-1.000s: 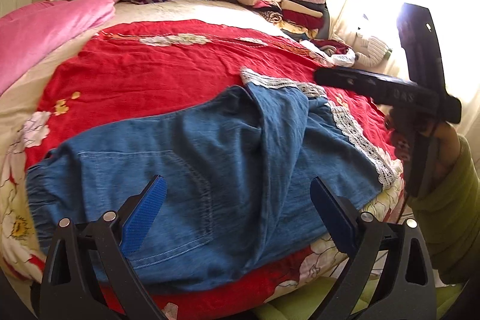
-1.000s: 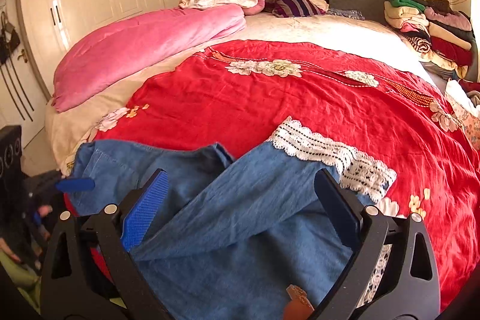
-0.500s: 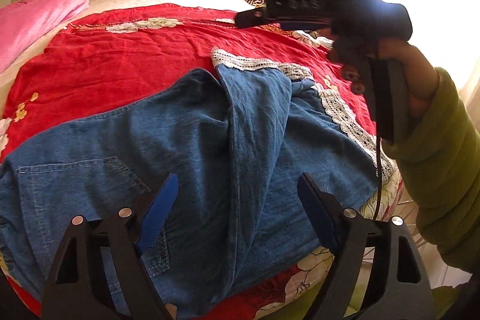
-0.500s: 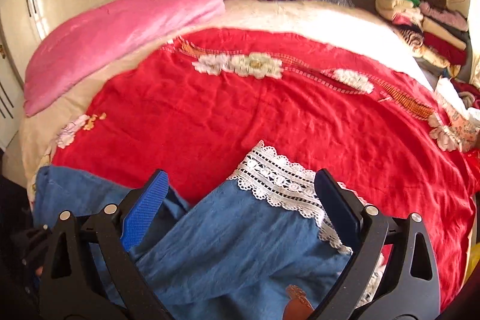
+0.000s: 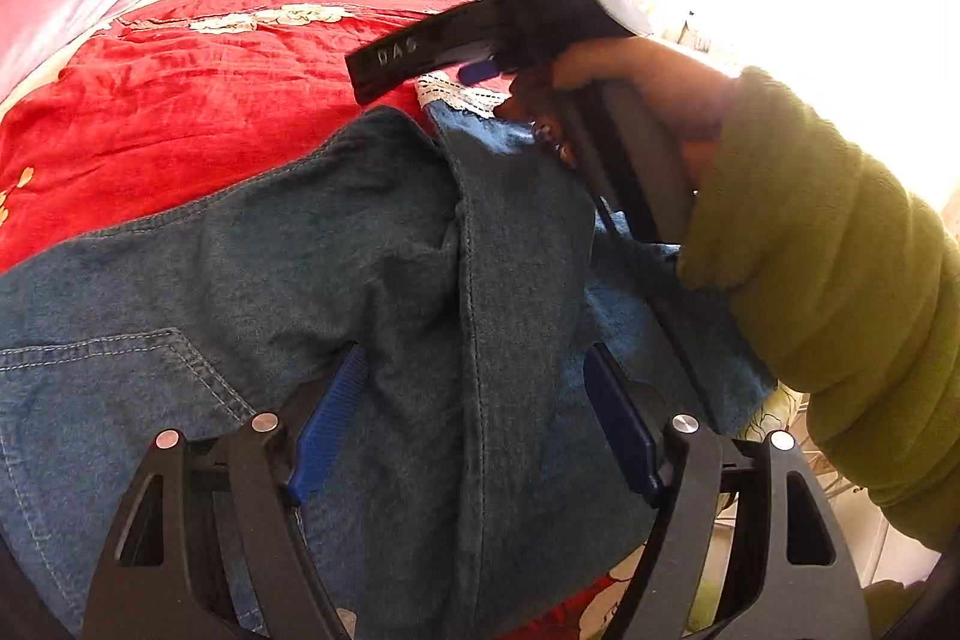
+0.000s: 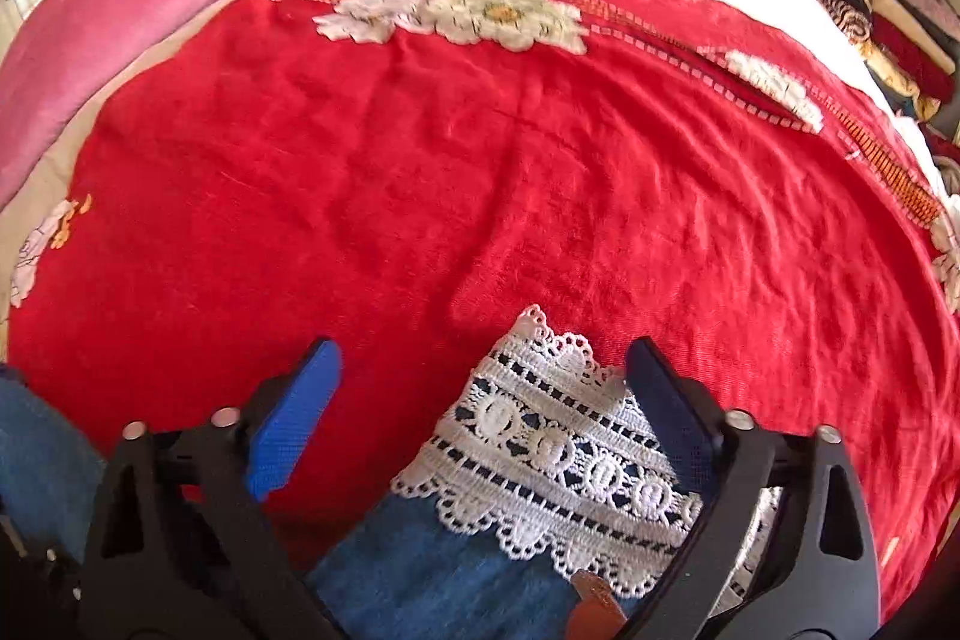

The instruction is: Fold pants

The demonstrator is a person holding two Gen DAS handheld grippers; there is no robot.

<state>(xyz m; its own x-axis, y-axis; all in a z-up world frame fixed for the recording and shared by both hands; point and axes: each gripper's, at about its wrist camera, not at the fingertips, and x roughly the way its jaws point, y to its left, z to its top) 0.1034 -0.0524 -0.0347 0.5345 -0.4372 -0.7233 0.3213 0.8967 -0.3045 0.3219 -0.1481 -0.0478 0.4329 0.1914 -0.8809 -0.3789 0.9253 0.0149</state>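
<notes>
Right wrist view: the right gripper tips steeply down over the white lace cuff of the blue denim pants, which lie spread on the red floral bedspread. Its jaws, just narrowing, straddle the cuff without pinching yet. It should bite behind the lace, catching both layers. The left gripper, also narrowing, hovers unclamped over the seat seam.

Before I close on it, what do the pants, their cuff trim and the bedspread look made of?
Pants: blue denim, matte, going by the twill texture and pale topstitched seams. Cuff trim: white openwork lace, probably cotton crochet. Bedspread: red fabric, soft-napped and faintly shiny, possibly velvet or brushed cotton, with stitched flower patches.
</notes>
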